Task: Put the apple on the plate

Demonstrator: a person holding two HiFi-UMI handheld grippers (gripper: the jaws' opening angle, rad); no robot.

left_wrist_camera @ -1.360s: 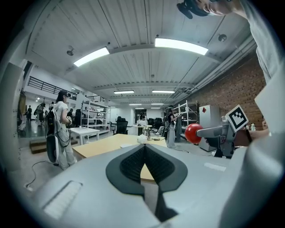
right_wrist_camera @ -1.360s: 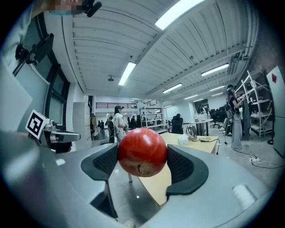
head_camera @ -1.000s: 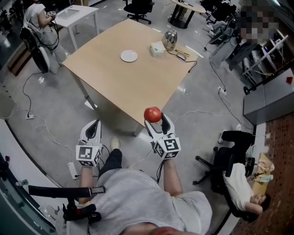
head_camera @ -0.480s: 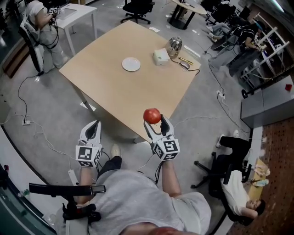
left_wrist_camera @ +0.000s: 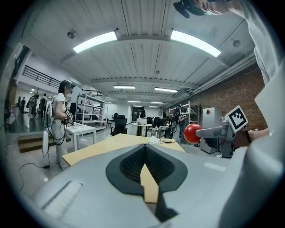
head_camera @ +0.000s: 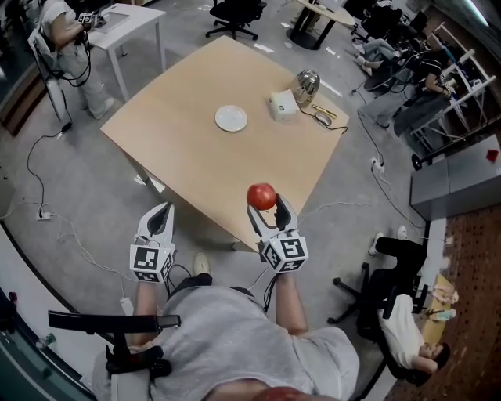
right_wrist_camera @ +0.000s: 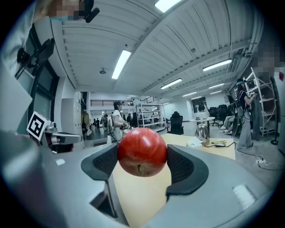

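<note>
Tan table (head_camera: 196,149) bears plate (head_camera: 231,118), box (head_camera: 282,104), shiny vessel (head_camera: 306,84); right tool (head_camera: 268,210) grips apple (head_camera: 261,196), left tool (head_camera: 161,213) closed, empty.

place: open-plan office/lab | floor: grey, loose cables (head_camera: 29,168) | furniture: big wooden table (head_camera: 196,149), white desk (head_camera: 129,19), black swivel chairs (head_camera: 235,14) | storage: metal shelving racks (left_wrist_camera: 87,111) | ceiling: ribbed panels, strip lights (left_wrist_camera: 95,41) | wall: brick (left_wrist_camera: 231,91) on one side | people: several standing or seated at far desks
</note>
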